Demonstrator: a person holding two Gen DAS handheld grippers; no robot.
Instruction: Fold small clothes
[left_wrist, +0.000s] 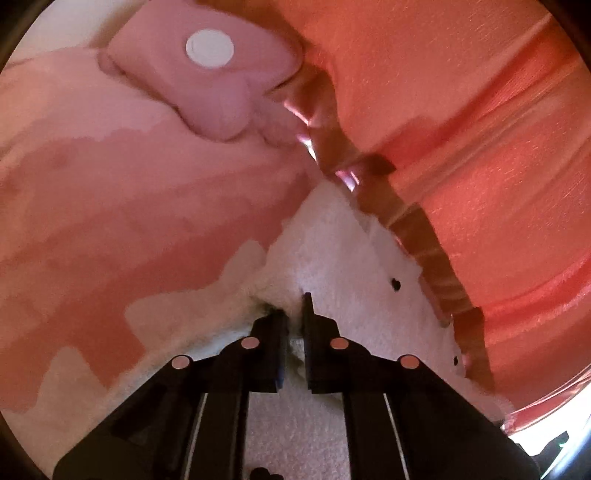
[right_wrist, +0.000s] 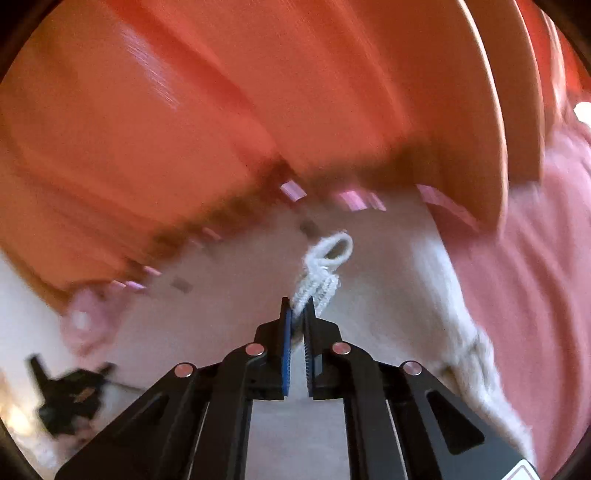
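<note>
My left gripper (left_wrist: 294, 308) is pinched nearly closed on a bunched edge of the white fleecy garment (left_wrist: 343, 254), which spreads ahead of the fingers and under them, beside an orange bin (left_wrist: 480, 110). My right gripper (right_wrist: 298, 308) is clamped narrow on the garment's ribbed white corner with its small loop (right_wrist: 334, 249), sticking out just past the fingertips. Pink cloth (right_wrist: 535, 258) lies to the right.

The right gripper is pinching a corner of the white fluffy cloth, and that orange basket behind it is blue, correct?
Not quite: the basket is orange, as the right wrist view shows. The right gripper does pinch the white fluffy cloth.
</note>
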